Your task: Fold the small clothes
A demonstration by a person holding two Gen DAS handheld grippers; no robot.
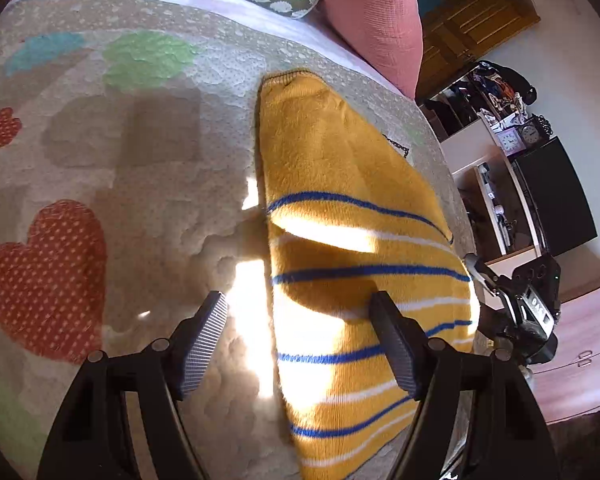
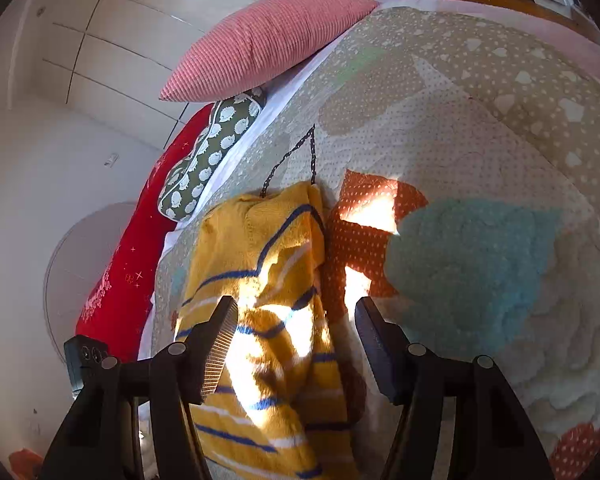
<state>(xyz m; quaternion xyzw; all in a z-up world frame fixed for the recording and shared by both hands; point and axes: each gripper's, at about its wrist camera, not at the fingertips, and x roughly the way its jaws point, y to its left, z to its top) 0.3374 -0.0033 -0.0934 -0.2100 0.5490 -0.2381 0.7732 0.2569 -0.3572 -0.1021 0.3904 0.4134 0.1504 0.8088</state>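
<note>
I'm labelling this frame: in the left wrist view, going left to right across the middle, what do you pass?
Red heart → yellow striped sweater → right gripper, off the bed's edge.

Fuzzy knitted sweater (image 1: 352, 184) lies on a matt quilted bedspread (image 1: 148, 184) near a ribbed pink cushion (image 1: 372, 16).

yellow sweater (image 1: 340, 200), blue-white stripes

My left gripper (image 1: 300, 338) has black plastic fingers with grey ribbed pads (image 1: 204, 342). My right gripper (image 2: 296, 346) matches, round silver rivets at its joints.
</note>
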